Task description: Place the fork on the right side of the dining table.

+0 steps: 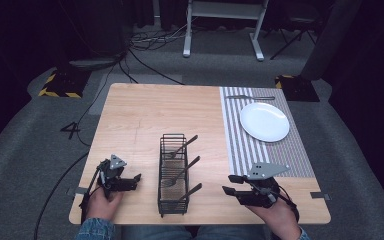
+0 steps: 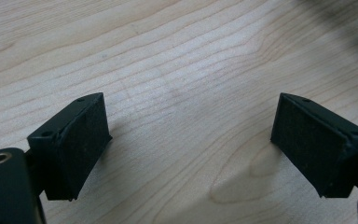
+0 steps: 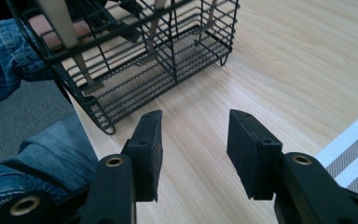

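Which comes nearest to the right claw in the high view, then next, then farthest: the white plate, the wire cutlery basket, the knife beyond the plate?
1. Wire cutlery basket, just left of the right claw.
2. White plate, ahead on the striped mat.
3. Knife, at the mat's far edge.

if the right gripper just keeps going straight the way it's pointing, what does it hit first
Probably the black wire caddy, at its near corner; the right gripper has open fingers aimed over bare table toward it, though depth is hard to judge.

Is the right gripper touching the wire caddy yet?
Apart. The right gripper view shows bare table between the right gripper and the wire caddy.
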